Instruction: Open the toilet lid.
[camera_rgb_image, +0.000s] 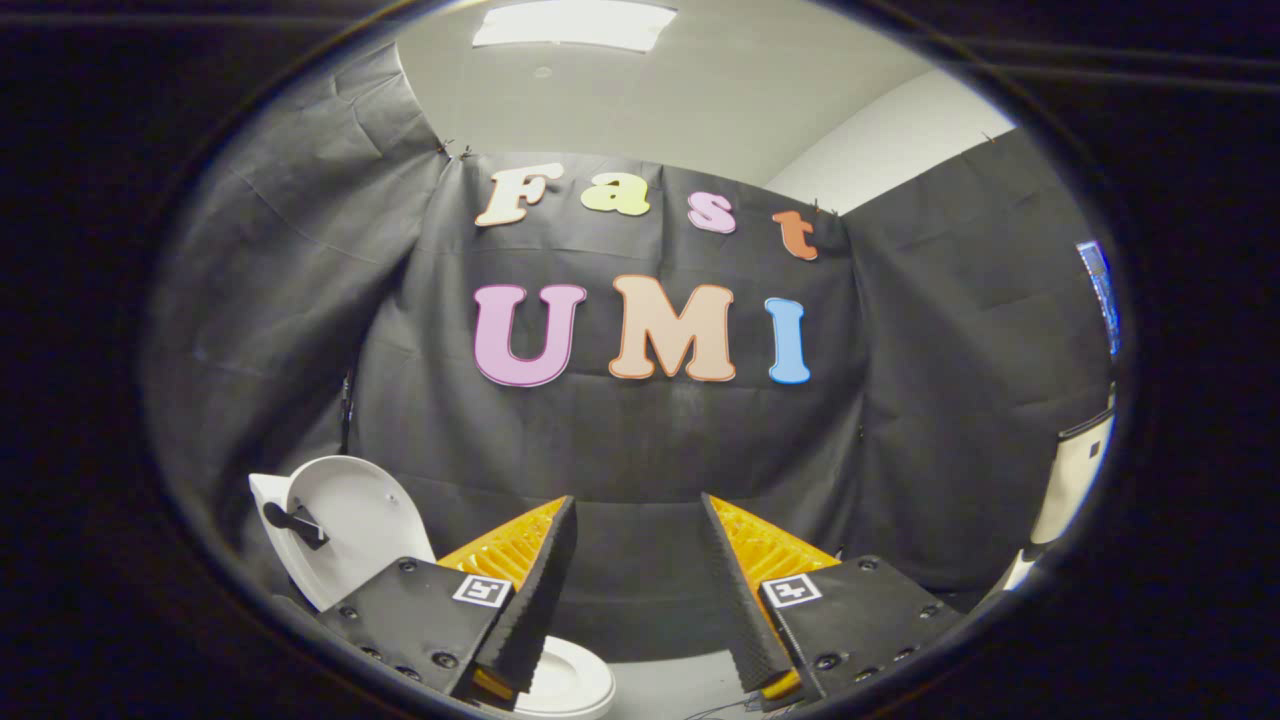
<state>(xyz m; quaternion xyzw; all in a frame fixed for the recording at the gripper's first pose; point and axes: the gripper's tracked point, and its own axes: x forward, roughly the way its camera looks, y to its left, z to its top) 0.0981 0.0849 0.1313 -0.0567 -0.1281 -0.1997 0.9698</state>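
A ceiling light panel (575, 22) gives soft, even light from overhead; it is itself blown out to plain white. The white ceiling (700, 100) reads bright, while the black cloth wall (640, 440) soaks up light and stays dim, its folds faint. The raised toilet lid (350, 520) shows mild glare. Fisheye bending curves straight lines and blurs the rim. The gripper (640, 580) fingers, spread apart, are sharp.

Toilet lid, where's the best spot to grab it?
Probably the black handle sticking out from the white toilet lid. The lid stands raised, left of the open gripper, its face turned this way, so come at the handle from the front, one finger each side.
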